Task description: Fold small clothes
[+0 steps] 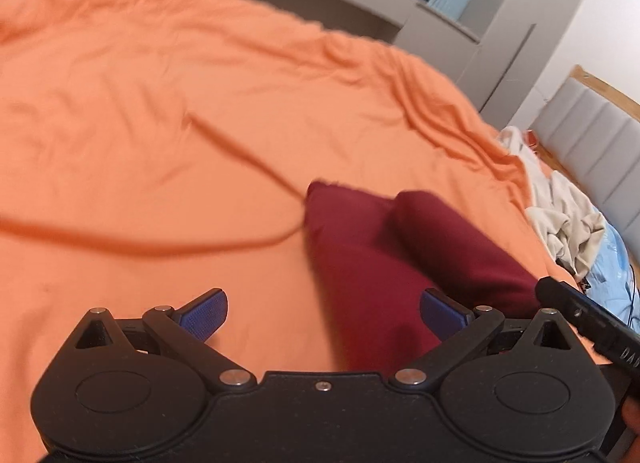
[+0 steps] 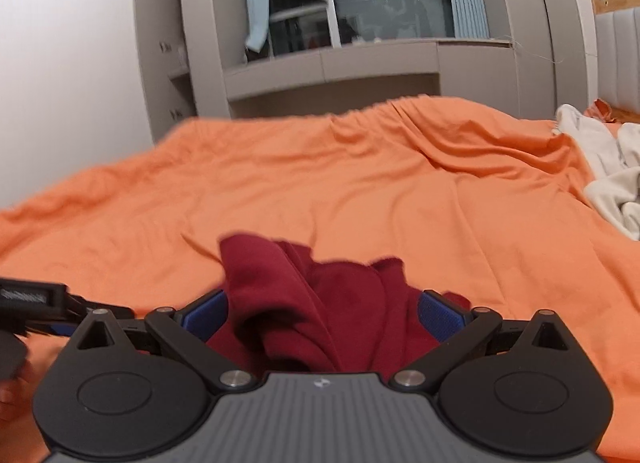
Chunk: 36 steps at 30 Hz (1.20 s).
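A dark red garment [image 1: 400,247] lies bunched on the orange bedsheet [image 1: 160,103]. In the left wrist view my left gripper [image 1: 324,315] is open wide just above the sheet, its blue pads [image 1: 204,315] clear of the cloth on the left; the garment's near end reaches in between the jaws on the right side. In the right wrist view the red garment [image 2: 320,295] is heaped between the wide-spread jaws of my right gripper [image 2: 326,315], which looks open. The picture is blurred. Part of the other gripper [image 2: 40,299] shows at the left edge.
A heap of cream clothes [image 1: 568,223] lies at the bed's right side near a grey padded headboard [image 1: 592,143]. Grey cabinets and a dark window [image 2: 380,3] stand beyond the far edge. The sheet has a long raised crease [image 1: 240,155].
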Each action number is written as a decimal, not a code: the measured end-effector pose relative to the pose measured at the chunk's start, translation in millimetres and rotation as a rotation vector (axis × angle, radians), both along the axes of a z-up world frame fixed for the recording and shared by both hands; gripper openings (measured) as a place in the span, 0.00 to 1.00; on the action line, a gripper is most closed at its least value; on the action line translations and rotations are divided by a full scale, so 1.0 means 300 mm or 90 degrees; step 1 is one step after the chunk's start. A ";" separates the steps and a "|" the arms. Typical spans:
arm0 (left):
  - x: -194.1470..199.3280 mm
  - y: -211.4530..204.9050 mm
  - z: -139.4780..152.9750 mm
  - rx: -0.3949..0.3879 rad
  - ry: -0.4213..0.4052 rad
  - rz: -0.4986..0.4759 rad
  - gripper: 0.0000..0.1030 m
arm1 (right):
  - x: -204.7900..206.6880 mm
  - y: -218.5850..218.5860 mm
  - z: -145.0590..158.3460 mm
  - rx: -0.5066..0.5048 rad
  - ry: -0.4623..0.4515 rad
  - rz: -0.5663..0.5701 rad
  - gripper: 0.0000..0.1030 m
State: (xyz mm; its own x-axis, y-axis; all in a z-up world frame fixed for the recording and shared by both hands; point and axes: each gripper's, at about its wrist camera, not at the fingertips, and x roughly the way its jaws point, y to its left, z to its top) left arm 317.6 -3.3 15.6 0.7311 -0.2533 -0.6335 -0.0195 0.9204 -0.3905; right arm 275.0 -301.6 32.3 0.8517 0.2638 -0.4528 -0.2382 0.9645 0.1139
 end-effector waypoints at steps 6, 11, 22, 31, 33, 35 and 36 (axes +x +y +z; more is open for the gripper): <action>-0.012 -0.010 -0.038 0.009 0.021 -0.011 0.99 | -0.001 -0.158 -0.019 0.038 0.055 -0.141 1.00; -0.008 -0.017 -0.044 0.011 0.021 -0.014 0.99 | 0.004 -0.305 -0.017 0.083 0.078 -0.221 1.00; 0.020 -0.043 -0.075 0.015 0.039 -0.020 0.99 | 0.016 -0.219 -0.009 -0.025 0.098 -0.108 1.00; 0.022 -0.050 -0.087 0.018 0.042 -0.024 0.99 | 0.046 -0.154 -0.090 -0.134 0.137 -0.124 1.00; 0.023 -0.050 -0.087 0.016 0.043 -0.027 0.99 | 0.040 -0.158 -0.087 -0.151 0.137 -0.113 1.00; 0.022 -0.051 -0.090 0.015 0.044 -0.031 0.99 | 0.036 -0.157 -0.089 -0.170 0.138 -0.103 1.00; 0.022 -0.053 -0.091 0.016 0.045 -0.032 0.99 | 0.036 -0.150 -0.090 -0.186 0.141 -0.093 1.00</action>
State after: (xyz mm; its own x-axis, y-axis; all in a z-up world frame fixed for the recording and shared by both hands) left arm 324.1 -19.3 -11.6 0.6716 -0.2721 -0.6892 0.0000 0.9301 -0.3672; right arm 285.7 -346.7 5.2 0.7444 -0.0198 -0.6674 -0.0965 0.9859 -0.1369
